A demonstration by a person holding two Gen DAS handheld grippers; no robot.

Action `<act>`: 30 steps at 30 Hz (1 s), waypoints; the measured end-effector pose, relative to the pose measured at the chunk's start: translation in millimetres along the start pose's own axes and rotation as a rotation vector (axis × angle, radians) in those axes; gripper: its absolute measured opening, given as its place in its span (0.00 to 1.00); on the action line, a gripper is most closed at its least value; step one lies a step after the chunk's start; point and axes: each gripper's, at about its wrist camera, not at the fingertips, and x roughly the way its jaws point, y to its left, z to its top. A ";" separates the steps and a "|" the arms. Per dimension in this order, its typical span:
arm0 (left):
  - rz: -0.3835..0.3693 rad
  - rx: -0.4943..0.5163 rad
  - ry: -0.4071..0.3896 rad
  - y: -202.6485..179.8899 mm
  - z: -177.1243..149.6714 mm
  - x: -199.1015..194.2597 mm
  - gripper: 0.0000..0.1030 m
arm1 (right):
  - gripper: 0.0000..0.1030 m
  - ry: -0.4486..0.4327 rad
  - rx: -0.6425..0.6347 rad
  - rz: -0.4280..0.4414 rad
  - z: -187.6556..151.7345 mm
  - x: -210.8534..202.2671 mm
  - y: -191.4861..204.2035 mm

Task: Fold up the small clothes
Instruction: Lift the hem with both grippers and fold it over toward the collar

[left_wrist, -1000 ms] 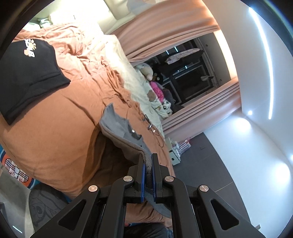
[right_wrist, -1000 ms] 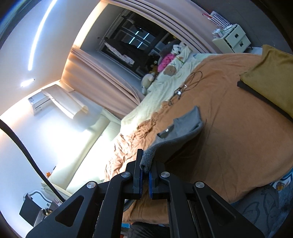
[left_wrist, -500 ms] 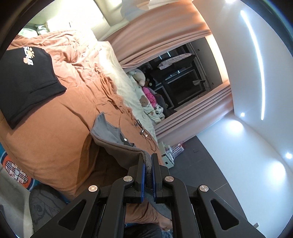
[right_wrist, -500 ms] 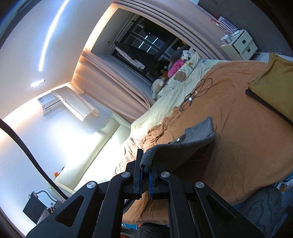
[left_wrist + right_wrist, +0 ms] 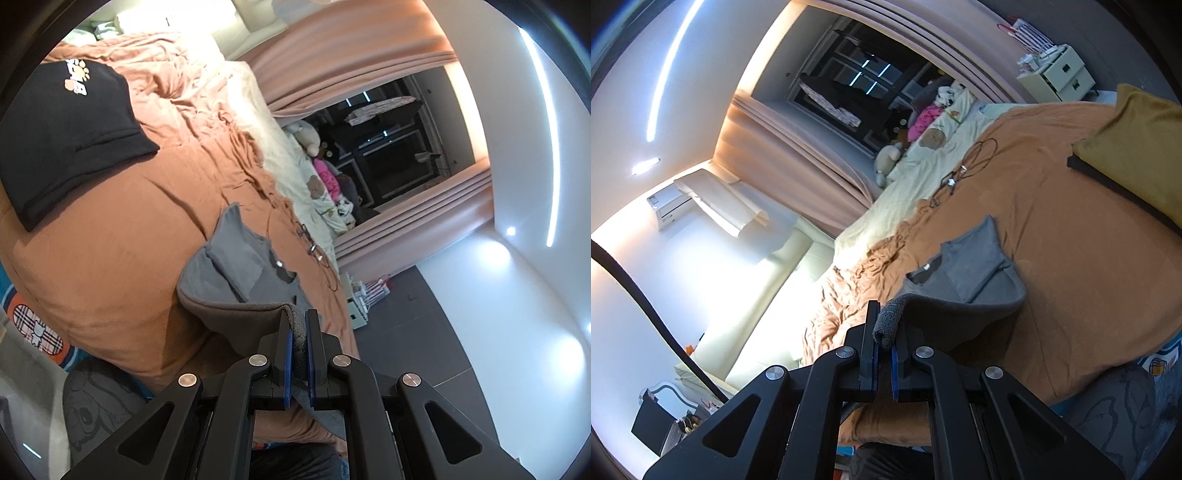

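Midway through a fold: left gripper (image 5: pixel 298 341) and right gripper (image 5: pixel 884 345) each clamped on a hem corner of the grey top (image 5: pixel 236 266), lifted near the bed's (image 5: pixel 122 236) front edge; best carried level, hem to collar.

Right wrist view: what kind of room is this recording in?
A bedroom, most likely: a wide bed with an orange cover, curtains at a dark window, and a small drawer unit beside the bed.
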 end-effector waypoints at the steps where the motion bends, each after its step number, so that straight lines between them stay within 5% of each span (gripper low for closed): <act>1: 0.006 -0.001 0.003 0.4 1.9 3.7 0.06 | 0.01 0.000 0.003 -0.004 2.7 3.6 -1.2; 14: 0.064 0.033 0.023 -12.0 33.5 53.6 0.06 | 0.01 0.009 0.018 -0.027 25.9 31.2 -1.0; 30: 0.179 0.045 0.058 -13.2 101.3 160.8 0.06 | 0.01 0.043 0.038 -0.115 74.9 118.6 -5.4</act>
